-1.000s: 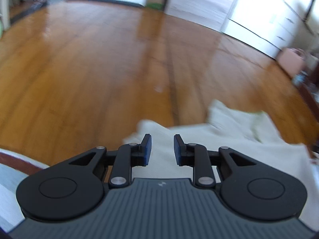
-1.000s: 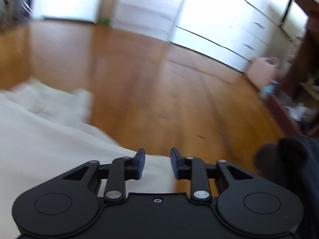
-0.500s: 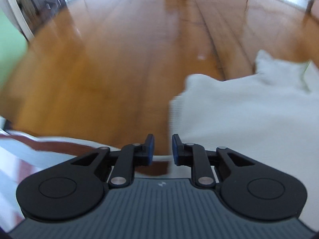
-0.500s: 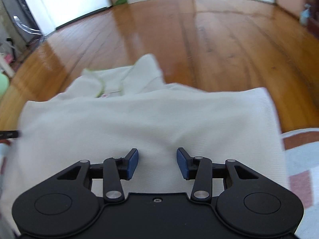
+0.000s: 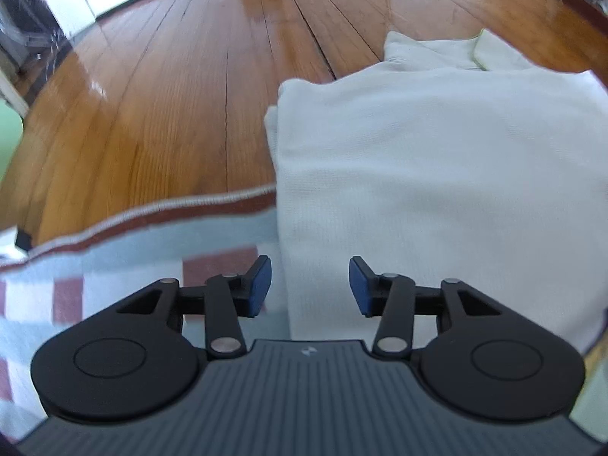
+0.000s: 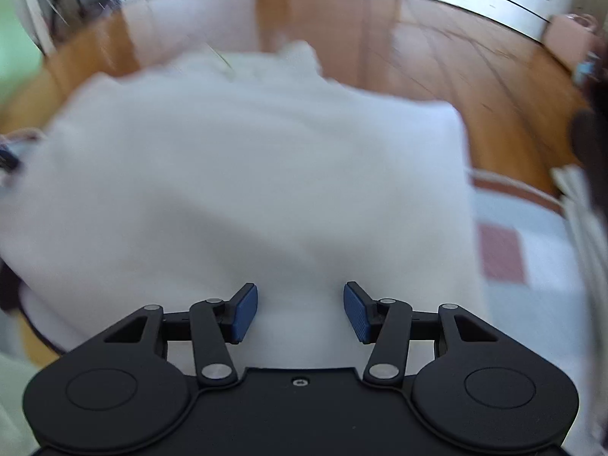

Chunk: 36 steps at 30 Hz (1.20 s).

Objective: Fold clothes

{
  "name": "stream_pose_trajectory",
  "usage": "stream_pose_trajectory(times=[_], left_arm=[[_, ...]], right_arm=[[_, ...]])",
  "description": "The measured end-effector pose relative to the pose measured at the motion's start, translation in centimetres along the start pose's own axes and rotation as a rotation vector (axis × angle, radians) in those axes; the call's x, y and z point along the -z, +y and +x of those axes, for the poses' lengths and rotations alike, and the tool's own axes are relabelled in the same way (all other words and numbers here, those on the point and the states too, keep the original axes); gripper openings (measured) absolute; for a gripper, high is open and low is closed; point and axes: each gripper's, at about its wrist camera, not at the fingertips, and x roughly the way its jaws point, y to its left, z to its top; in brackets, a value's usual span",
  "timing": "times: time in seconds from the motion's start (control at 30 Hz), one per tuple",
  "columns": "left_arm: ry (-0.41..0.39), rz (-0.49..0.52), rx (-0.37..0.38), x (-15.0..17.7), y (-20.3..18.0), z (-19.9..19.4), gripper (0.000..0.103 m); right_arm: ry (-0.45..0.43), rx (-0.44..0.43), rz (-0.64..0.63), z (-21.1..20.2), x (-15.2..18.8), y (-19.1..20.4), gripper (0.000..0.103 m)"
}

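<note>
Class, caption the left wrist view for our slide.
Left tool opening above the white garment's folded edge, over a checked rug.

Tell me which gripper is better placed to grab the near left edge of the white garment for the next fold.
Left, probably. The left gripper sits right over the white garment's left edge, where it meets the checked rug, its jaws opening with nothing pinched. The right gripper hovers over the garment's middle, away from that edge.

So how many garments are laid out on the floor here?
1: a white garment, partly folded, lying half on the checked rug and half on the wooden floor. Others may lie out of view.
</note>
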Motion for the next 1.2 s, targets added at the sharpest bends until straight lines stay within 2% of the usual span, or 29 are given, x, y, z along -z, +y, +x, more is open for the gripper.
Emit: stream_pose_trajectory(times=[0.07, 0.2, 0.23, 0.33, 0.43, 0.53, 0.63, 0.7, 0.8, 0.97, 1.0, 1.03, 1.07, 1.1, 1.13, 1.2], left_arm=[[0.068, 0.016, -0.073, 0.5, -0.5, 0.8, 0.047], [0.123, 0.001, -0.198, 1.1, 0.0, 1.8, 0.047], [0.106, -0.012, -0.205, 1.2, 0.1, 1.4, 0.047], [-0.032, -0.052, -0.153, 1.0, -0.3, -1.1, 0.047], [-0.133, -0.009, -0.086, 1.2, -3.1, -3.4, 0.047], [-0.166, 0.073, -0.023, 0.9, -7.4, -4.6, 0.050], [-0.196, 0.154, 0.058, 0.2, -12.0, -5.7, 0.054], [-0.211, 0.177, 0.127, -0.2, -14.5, -5.7, 0.055], [-0.226, 0.170, 0.234, -0.5, -17.6, -5.1, 0.055], [-0.298, 0.232, 0.330, 0.5, -21.5, -5.6, 0.062], [-0.303, 0.236, 0.347, 0.7, -21.8, -5.7, 0.062], [-0.303, 0.232, 0.367, 0.8, -22.0, -5.6, 0.062], [-0.302, 0.220, 0.387, 0.9, -22.0, -5.6, 0.062], [-0.295, 0.200, 0.409, 1.0, -21.8, -5.4, 0.063], [-0.274, 0.186, 0.424, 0.9, -21.7, -5.2, 0.064], [-0.211, 0.169, 0.432, 1.0, -21.5, -4.6, 0.068]], right_arm=[[-0.002, 0.024, 0.009, -0.9, 1.1, -1.1, 0.060], [0.013, 0.107, 0.055, -2.2, 3.3, -3.6, 0.063], [0.020, 0.124, 0.088, -2.4, 3.8, -4.3, 0.063], [0.038, 0.137, 0.205, -3.5, 5.4, -6.4, 0.063], [0.023, 0.060, 0.326, -5.0, 7.6, -8.5, 0.064], [0.005, -0.136, 0.533, -5.4, 9.7, -10.2, 0.064], [-0.025, -0.368, 0.735, -4.7, 11.3, -10.8, 0.064], [-0.043, -0.461, 0.816, -3.4, 11.1, -10.6, 0.067], [-0.053, -0.523, 0.907, -1.2, 10.0, -10.8, 0.082], [-0.096, -0.550, 1.079, 0.6, 8.8, -11.8, 0.084], [-0.112, -0.539, 1.080, 0.8, 8.6, -11.7, 0.076], [-0.127, -0.522, 1.065, 1.0, 8.4, -11.6, 0.055], [-0.139, -0.503, 1.038, 1.1, 8.1, -11.4, 0.043], [-0.146, -0.492, 0.989, 1.2, 7.8, -11.0, 0.019], [-0.150, -0.486, 0.916, 1.3, 7.3, -10.4, 0.013], [-0.162, -0.412, 0.719, 0.8, 6.2, -8.8, 0.011]])
